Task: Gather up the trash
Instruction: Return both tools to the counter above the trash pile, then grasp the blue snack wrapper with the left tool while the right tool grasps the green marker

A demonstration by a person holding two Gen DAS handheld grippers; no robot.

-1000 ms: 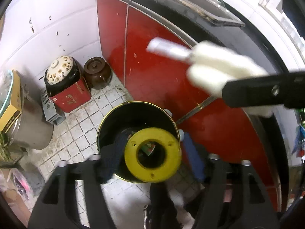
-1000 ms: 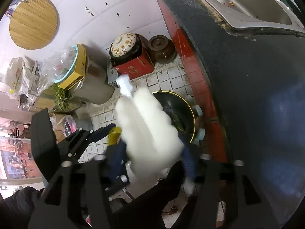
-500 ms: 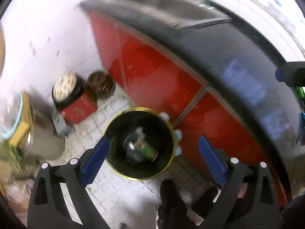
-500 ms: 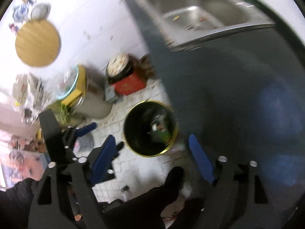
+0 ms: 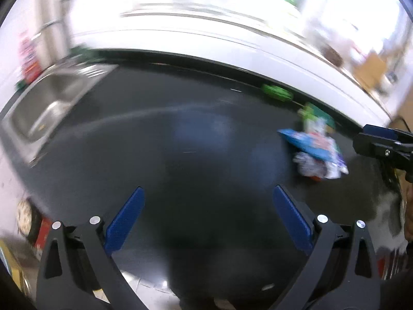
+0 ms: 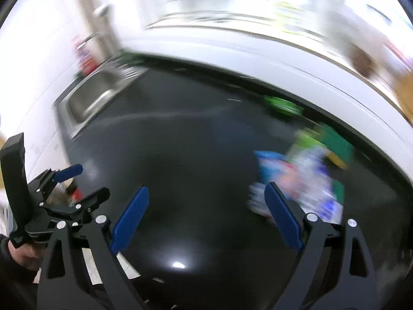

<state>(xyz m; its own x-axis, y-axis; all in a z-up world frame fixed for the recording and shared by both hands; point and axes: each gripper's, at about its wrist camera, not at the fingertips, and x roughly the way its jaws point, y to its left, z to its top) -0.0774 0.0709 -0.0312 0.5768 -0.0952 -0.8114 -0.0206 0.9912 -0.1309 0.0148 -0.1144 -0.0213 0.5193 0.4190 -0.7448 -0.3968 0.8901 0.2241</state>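
Observation:
A heap of trash wrappers, blue, white and green, lies on the black countertop at the right; it is blurred in the right wrist view. A green item lies near the counter's back edge. My left gripper is open and empty above the counter's middle. My right gripper is open and empty, its right finger just in front of the heap. The trash bin is out of view.
A steel sink is set in the counter at the left, also in the right wrist view. A white tiled wall runs behind the counter. The left gripper shows at the left of the right wrist view.
Both grippers dropped their loads into the bin, opened, then swung up from the floor bin to face the countertop and the heap of wrappers.

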